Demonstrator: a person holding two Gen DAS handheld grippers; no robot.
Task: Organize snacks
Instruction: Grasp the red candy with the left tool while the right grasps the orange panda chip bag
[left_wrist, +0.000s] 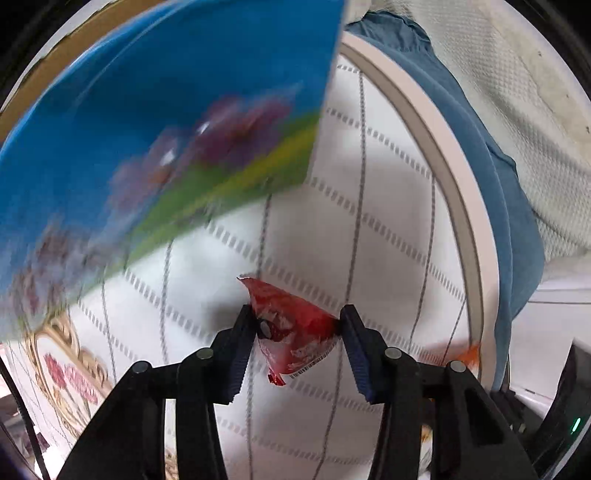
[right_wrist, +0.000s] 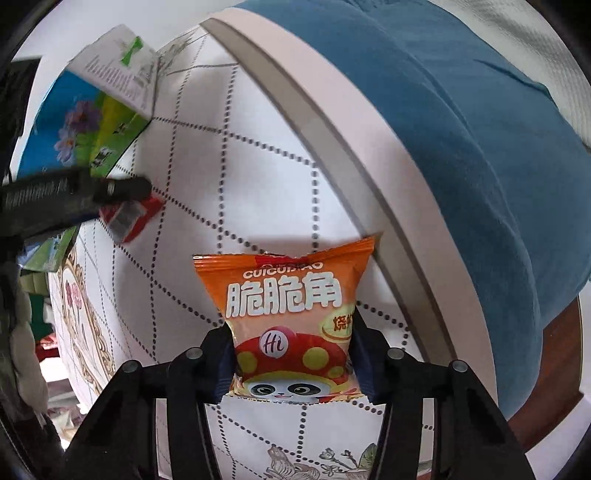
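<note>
The table (right_wrist: 258, 155) is round, covered by a white cloth with a diamond grid of dashed grey lines and gold-framed floral prints near its lower left edge; its pale rim (right_wrist: 369, 147) curves from the upper centre down the right side in both views. Beyond the rim, on the right of each frame, lies a blue fabric (right_wrist: 461, 129), and past that, at upper right, a whitish textured cloth (left_wrist: 498, 92).

In the left wrist view, the left tongs (left_wrist: 295, 328) are partly closed on a small red snack packet (left_wrist: 291, 332), pinching it by its two sides at lower centre, above the cloth. A blue box with purple flowers and a green band (left_wrist: 147, 129) fills the upper left, blurred.

In the right wrist view, the right tongs (right_wrist: 291, 354) grip an orange snack bag (right_wrist: 288, 302) printed with white Chinese characters and a panda in a red mushroom cap; the fingers press its lower sides, and the bag stands upright at lower centre, near the table rim. At left centre the left tongs reach in as a dark blur over the red packet. The blue box sits at upper left, with a white and green carton (right_wrist: 122, 70) leaning against it.
</note>
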